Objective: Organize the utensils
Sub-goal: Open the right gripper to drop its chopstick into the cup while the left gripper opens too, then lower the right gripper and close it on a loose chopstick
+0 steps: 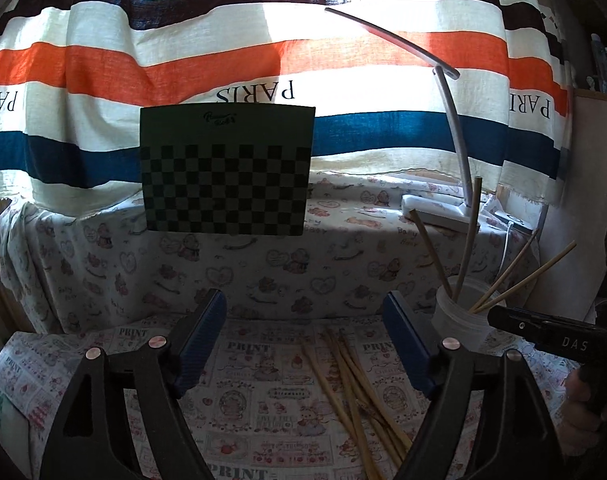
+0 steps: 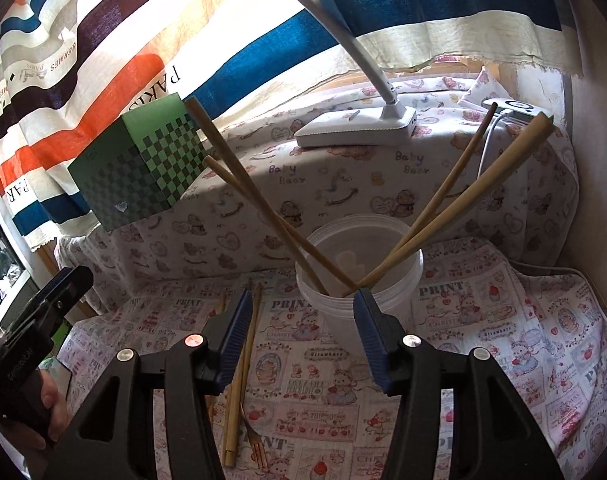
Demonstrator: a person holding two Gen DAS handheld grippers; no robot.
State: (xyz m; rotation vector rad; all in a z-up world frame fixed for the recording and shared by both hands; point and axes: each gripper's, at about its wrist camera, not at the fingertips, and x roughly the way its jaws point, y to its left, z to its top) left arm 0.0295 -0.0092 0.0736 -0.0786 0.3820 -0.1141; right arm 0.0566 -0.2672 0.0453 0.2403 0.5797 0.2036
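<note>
Both grippers standing open, holding nothing.
Loose chopsticks [image 1: 343,376] lying between the left fingers [image 1: 201,344]; cup [image 2: 359,276] sitting just beyond the right fingers [image 2: 235,344].

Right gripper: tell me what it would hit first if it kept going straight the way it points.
Most likely the translucent plastic cup holding chopsticks, which sits dead ahead between the open fingers of the right gripper. Depth is hard to judge, but nothing appears to lie nearer in that line.
</note>
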